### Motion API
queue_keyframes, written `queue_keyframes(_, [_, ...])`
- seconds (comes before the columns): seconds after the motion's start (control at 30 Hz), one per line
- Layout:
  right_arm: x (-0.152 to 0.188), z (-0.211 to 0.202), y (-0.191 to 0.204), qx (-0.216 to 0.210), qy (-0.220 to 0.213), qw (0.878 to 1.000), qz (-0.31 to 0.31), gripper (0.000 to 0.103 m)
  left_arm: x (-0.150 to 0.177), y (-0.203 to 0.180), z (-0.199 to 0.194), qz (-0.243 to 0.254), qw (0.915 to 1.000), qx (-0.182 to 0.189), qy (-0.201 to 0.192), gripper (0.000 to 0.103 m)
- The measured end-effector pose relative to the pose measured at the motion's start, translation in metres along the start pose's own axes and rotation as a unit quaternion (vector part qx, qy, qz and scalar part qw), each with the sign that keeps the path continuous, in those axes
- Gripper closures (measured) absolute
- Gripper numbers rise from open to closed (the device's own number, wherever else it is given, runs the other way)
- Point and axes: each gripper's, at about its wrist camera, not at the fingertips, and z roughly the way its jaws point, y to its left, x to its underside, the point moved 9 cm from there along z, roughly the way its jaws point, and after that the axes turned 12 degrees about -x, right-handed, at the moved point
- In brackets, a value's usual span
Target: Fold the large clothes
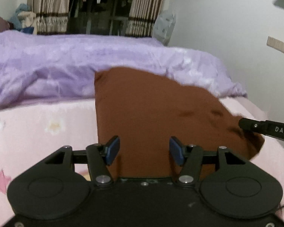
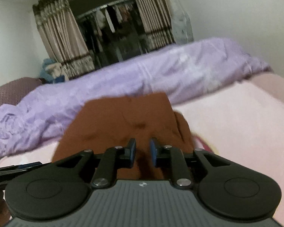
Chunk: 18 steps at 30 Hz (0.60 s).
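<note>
garment: brown garment [image 1: 151, 109] lies on the pink bed sheet [image 1: 37, 132], near edge toward the camera, far corner up against the purple duvet [image 1: 66, 60]; looks partly folded already, left edge straight, right side bunched.
left tool: left tool [image 1: 144, 149] spread, blue pads over the near edge of the cloth, nothing pinched; likely lined up for a grab at the hem or just let go, can't say which.
right tool: right tool [image 2: 143, 151] jaws close together with a narrow gap, brown cloth showing in that gap; cannot tell if the pads actually press on it. Sits at the bunched right side, probably to hold or lift that side for the next fold.
hidden: near hem is covered by both tool bodies; right fingertip contact not readable; sleeves or garment type not identifiable.
blur: both views smeared, wrinkles and fold lines soft.
cut off: right tool only enters left view at the right border [image 1: 265, 128].
</note>
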Motion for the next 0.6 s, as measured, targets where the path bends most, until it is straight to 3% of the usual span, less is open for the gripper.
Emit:
queue_keyframes(0.2, [-0.026, 0.039, 0.004, 0.01, 0.006, 1.0, -0.013, 0.08, -0.032, -0.004, 0.03, 0.0, 1.0, 0.0, 0.005, 0.044])
queue_keyframes(0.33, [-0.014, 0.065, -0.002, 0.026, 0.036, 0.999, -0.021, 0.08, -0.021, -0.007, 0.057, 0.0, 0.9992, -0.006, 0.04, 0.044])
queue_keyframes(0.6, [0.011, 0.085, -0.015, 0.04, 0.057, 0.997, -0.031, 0.082, -0.006, -0.002, 0.075, 0.005, 0.9993, -0.015, 0.033, 0.034])
